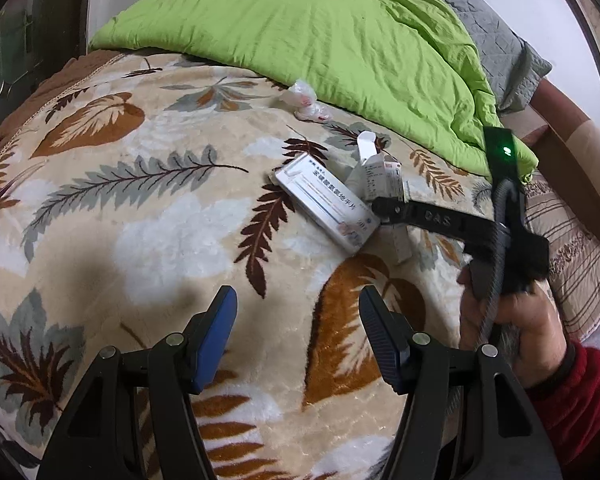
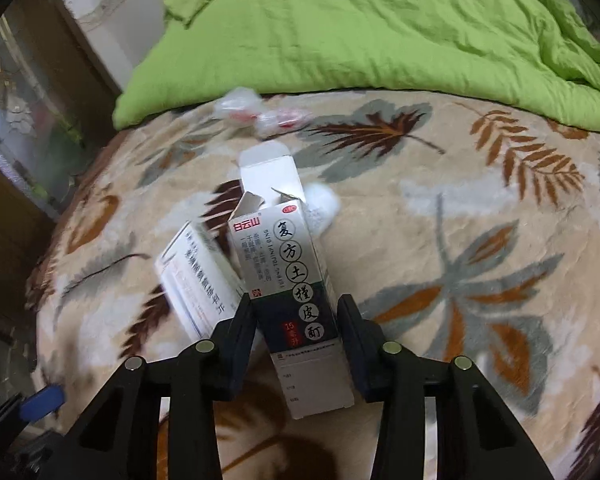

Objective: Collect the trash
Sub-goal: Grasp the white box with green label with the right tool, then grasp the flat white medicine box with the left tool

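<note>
Cardboard medicine box with open flaps sits between right gripper jaws, narrowed around it, mid-blanket; left gripper jaws wide, holding nothing

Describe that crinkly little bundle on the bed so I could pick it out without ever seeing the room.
Start at the bright green quilt heaped over the leaf-patterned blanket. Right at the quilt's lower edge lies a crumpled clear plastic wrapper with red spots. Unlike the two white medicine boxes nearer the grippers, it is soft, see-through and shapeless.
</note>
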`<state>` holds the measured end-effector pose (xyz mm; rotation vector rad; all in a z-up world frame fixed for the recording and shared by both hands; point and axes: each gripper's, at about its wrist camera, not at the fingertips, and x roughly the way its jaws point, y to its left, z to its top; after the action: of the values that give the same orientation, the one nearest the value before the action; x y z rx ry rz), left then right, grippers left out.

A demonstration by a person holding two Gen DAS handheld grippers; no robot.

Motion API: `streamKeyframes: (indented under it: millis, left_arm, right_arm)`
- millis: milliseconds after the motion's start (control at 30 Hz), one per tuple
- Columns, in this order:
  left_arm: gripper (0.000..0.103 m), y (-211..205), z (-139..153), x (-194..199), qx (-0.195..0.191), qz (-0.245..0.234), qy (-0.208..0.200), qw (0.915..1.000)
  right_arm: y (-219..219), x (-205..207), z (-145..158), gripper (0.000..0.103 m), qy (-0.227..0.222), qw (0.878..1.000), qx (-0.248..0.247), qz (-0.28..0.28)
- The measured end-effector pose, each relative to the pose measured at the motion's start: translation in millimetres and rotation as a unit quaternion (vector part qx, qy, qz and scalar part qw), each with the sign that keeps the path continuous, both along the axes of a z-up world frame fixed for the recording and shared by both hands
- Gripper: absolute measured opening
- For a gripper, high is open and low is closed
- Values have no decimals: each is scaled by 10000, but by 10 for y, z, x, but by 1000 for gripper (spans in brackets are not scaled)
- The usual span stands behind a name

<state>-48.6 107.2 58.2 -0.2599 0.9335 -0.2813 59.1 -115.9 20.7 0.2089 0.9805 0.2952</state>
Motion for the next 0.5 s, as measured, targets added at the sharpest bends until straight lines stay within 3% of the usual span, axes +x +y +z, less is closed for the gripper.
streamKeyframes:
  millis: [267, 500]
  left_arm:
    - [66, 89, 19, 68, 16, 177, -8, 9998]
    - [70, -102, -49, 374, 193, 53, 93, 9998]
  right_arm:
    - [99, -465, 42, 43, 378, 9885, 1384, 471]
    - [-320, -913, 257, 43, -96, 9927, 1187, -167]
